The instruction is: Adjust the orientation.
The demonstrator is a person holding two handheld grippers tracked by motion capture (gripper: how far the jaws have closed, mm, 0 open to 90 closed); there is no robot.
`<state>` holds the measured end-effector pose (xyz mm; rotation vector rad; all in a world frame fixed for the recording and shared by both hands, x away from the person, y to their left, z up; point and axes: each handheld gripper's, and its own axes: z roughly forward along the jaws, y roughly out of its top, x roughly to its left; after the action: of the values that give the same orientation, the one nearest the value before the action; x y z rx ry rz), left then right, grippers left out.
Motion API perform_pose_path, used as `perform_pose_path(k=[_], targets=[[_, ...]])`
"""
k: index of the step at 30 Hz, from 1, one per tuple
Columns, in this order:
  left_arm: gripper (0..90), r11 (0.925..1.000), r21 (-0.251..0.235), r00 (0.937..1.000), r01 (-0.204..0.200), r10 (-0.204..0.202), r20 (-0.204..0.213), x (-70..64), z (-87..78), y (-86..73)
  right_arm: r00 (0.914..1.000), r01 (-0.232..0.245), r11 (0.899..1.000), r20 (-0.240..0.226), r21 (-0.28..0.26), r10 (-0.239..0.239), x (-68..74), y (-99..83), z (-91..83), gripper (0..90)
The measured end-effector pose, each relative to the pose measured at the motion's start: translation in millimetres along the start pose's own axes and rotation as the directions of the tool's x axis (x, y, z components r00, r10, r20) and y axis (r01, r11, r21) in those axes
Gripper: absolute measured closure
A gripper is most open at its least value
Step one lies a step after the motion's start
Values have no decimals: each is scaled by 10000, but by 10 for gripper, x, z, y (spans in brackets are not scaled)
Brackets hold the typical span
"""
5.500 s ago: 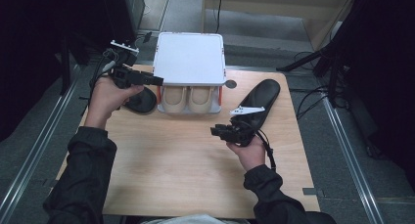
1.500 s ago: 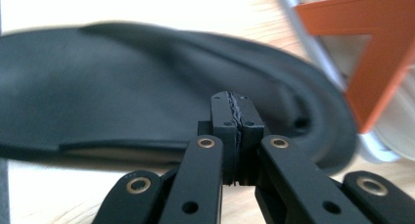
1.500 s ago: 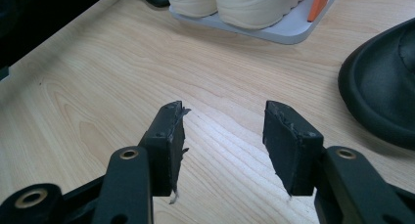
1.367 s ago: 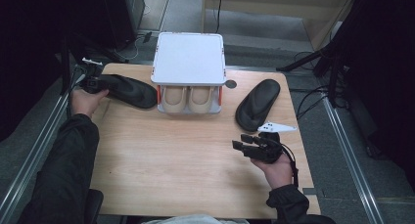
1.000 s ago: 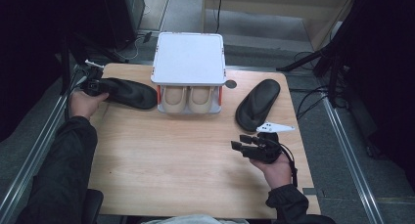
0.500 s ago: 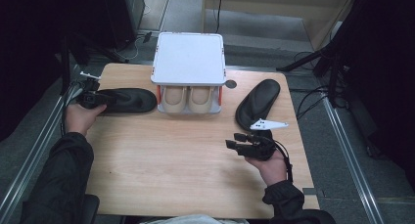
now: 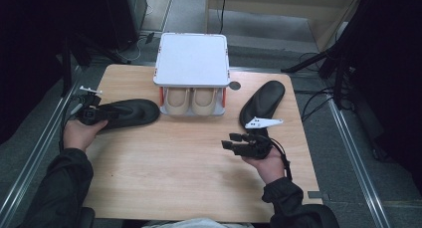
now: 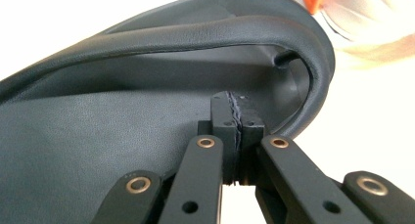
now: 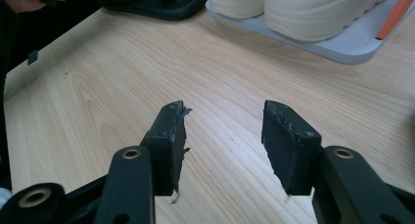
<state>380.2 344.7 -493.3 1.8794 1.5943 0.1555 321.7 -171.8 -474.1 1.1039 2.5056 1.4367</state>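
Observation:
A black slipper (image 7: 130,113) lies on its sole at the table's left, toe towards the shoe rack. My left gripper (image 7: 105,113) is shut on its heel end; in the left gripper view the two jaws (image 8: 234,123) press together against the slipper's dark insole (image 8: 98,131), under its curved rim. A second black slipper (image 7: 262,101) lies at the right, beside the rack. My right gripper (image 7: 229,141) hovers open over bare wood in front of that slipper, with nothing between its fingers (image 9: 222,131).
A white two-level shoe rack (image 7: 191,58) stands at the back centre, with a pair of cream shoes (image 7: 191,101) on its lower shelf (image 9: 342,48). Bare wooden table (image 7: 174,168) stretches between the hands. Cables and dark stands crowd the floor on both sides.
The left gripper has dragged the black slipper away from the rack towards the near left and turned it level. The right gripper has drifted slightly left, still open.

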Motion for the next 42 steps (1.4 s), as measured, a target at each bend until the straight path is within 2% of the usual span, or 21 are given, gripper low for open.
perform_pose_path(k=[7, 11, 12, 13, 15, 19, 21, 24, 28, 31, 35, 37, 42], targets=[[900, 9998, 9, 9997, -193, 193, -121, -19, -28, -19, 10000, 47, 10000, -77, 53, -47, 5, 17, 39, 522], [900, 9993, -223, 9994, -284, 280, -196, -38, -101, -18, 10000, 33, 10000, -61, 55, -33, 4, 19, 39, 523], [900, 9986, -417, 9993, -327, 319, -199, -63, -150, -20, 10000, 16, 10000, -46, 61, -15, 4, 19, 38, 523], [900, 9961, -757, 9989, -451, 440, -161, -143, -257, -29, 10000, -25, 10000, -49, 54, 25, -1, 21, 36, 523], [900, 9949, -834, 9984, -566, 557, -130, -190, -293, -36, 10000, -34, 10000, -47, 46, 34, 0, 21, 38, 523], [900, 9895, -997, 9943, -1046, 1060, 92, -429, -329, -93, 10000, 26, 10000, -79, 25, -26, 9, 21, 38, 523], [900, 9885, -1007, 9925, -1130, 1171, 359, -540, -271, -130, 10000, 30, 10000, -81, 8, -30, 7, 21, 35, 523], [900, 9875, -843, 9897, -1330, 1368, 419, -675, -106, -163, 10000, 52, 10000, -68, -23, -52, 6, 22, 24, 523], [900, 9883, -367, 9877, -1478, 1494, 458, -757, 175, -175, 10000, 6, 10000, -46, -53, -7, 0, 23, 10, 523], [900, 9892, -134, 9886, -1457, 1461, 354, -749, 331, -161, 10000, -13, 10000, -21, -92, 12, -5, 24, 0, 523], [900, 9908, 97, 9908, -1347, 1346, 146, -665, 458, -150, 10000, -16, 9999, -1, -114, 16, -14, 21, -12, 523], [900, 9926, 36, 9923, -1215, 1214, 247, -624, 476, -134, 10000, -38, 9999, 10, -117, 38, -14, 17, -15, 523], [900, 9939, -143, 9940, -1097, 1098, 24, -605, 531, -47, 9999, -71, 9999, 71, -96, 71, -11, 3, -37, 523]])
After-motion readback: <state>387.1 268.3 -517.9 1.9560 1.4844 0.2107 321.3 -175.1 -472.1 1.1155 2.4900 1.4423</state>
